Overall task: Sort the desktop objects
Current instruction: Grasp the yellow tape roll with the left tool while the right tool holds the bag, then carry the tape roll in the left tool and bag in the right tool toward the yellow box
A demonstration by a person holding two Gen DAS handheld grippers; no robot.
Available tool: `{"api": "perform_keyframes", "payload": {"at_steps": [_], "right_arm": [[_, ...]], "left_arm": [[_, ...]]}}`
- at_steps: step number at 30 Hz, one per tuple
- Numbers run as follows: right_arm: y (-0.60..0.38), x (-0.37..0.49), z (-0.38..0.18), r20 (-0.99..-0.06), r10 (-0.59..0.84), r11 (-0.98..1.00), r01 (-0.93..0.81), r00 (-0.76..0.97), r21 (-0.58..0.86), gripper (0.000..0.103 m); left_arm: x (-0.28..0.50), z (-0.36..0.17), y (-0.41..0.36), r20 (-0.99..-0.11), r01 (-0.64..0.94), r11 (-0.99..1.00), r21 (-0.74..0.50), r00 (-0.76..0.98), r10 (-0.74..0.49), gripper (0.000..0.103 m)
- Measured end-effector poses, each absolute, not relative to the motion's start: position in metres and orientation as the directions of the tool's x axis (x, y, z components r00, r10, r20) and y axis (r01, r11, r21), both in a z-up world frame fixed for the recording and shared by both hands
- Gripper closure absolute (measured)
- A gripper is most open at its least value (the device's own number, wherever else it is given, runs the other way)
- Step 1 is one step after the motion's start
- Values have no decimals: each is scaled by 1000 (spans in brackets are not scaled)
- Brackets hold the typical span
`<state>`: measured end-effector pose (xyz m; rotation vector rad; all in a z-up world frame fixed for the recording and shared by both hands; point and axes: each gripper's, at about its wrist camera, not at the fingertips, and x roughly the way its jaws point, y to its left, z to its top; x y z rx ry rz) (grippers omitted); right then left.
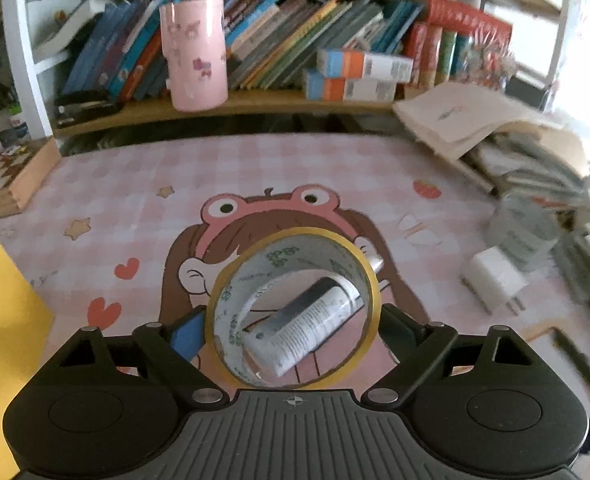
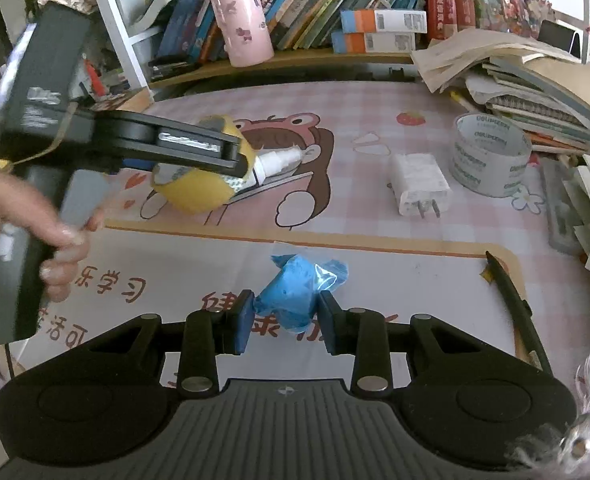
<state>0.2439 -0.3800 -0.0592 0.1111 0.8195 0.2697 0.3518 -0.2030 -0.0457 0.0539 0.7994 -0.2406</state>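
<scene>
I take the white charger (image 2: pixel 419 184) on the worktop (image 2: pixel 375 248) as my marker. Both tongs are loaded, so I judge this to be the carrying part of the sort, with nothing set down yet.

The left tongs (image 1: pixel 291 320) are closed across the yellow-edged tape roll (image 1: pixel 231 304). Both pads sit against its rim, and it looks gripped rather than merely straddled. The roll is left of the charger, tilted over the cartoon girl on the mat. A white tube (image 1: pixel 311 328) lies behind it and shows through its hole.

The right tongs (image 2: pixel 287 320) are clenched on a blue packet (image 2: pixel 295 292), nearer to me than the charger and a little to its left, over the printed panel. I cannot tell whether the packet is off the mat.

A second, grey tape roll (image 2: pixel 489 156) stands just right of the charger. A black pen (image 2: pixel 515 304) lies right of it and nearer to me.

Next, each load needs a place. I would guess the yellow roll belongs beside the grey one. Getting it there means passing over the charger without clipping it, then loosening the grip only once the roll is down. Where the packet goes, I cannot say.
</scene>
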Motion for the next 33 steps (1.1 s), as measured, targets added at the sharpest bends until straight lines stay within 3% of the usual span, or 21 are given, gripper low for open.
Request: {"api": "perform_keyframes", "payload": {"at_steps": [16, 24, 33], "right_arm": [[-362, 213, -42, -671, 284, 959, -203, 685, 199, 72], [-337, 185, -29, -656, 272, 962, -184, 704, 201, 72], [-293, 154, -13, -620, 227, 973, -153, 751, 172, 72]], "left_arm": [[250, -11, -159, -674, 242, 969, -57, 706, -216, 12], [201, -1, -128, -660, 247, 960, -129, 701, -269, 12], [160, 11, -91, -624, 314, 941, -123, 713, -320, 12]]}}
